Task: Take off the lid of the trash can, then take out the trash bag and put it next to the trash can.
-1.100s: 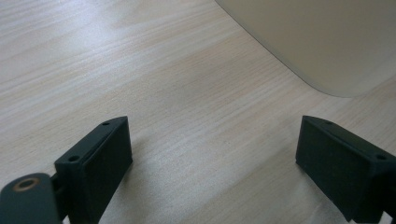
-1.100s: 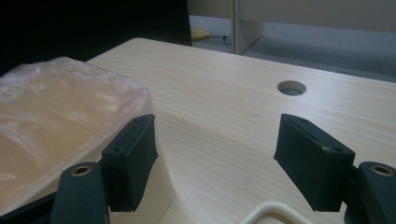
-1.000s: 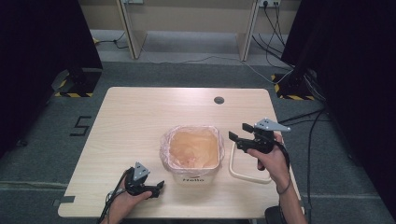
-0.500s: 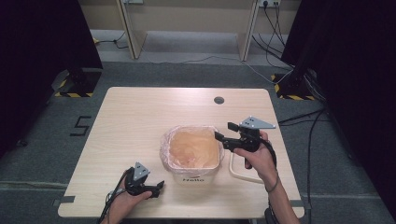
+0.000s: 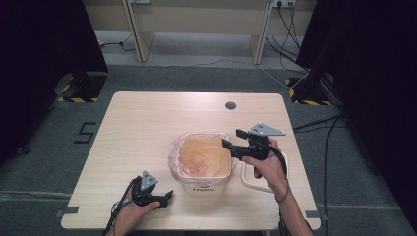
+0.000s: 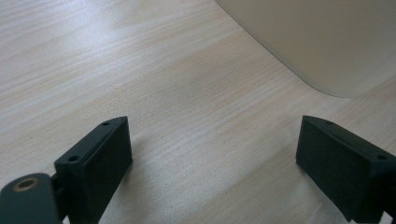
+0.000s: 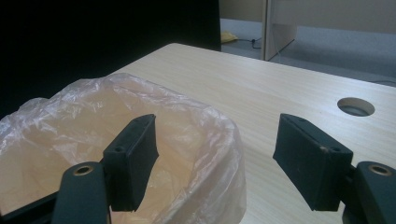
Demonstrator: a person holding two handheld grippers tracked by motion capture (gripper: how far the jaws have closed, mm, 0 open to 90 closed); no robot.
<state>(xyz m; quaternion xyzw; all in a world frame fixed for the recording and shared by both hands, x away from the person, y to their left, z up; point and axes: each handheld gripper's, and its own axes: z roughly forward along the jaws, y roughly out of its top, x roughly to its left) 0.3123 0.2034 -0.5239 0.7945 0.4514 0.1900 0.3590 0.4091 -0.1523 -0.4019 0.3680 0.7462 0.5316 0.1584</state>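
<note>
Right hand-held gripper (image 5: 230,140) hangs released, jaws straddling the right rim of the bag-lined bin (image 5: 202,160) at the bench's (image 5: 147,123) near centre (likely lining up on the liner edge), while the left hand-held gripper (image 5: 166,198) rests released near-left, out of the way.

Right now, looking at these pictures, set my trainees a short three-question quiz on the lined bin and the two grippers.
1. True or false: the right gripper has its fingers shut on the plastic liner.
2. Which gripper is next to the bin's rim: A left, B right?
3. Fill in: the left gripper lies low over the ____, with nothing between its fingers.

Key
1. False: they are open, one above the liner and one outside the rim.
2. B
3. table
</note>
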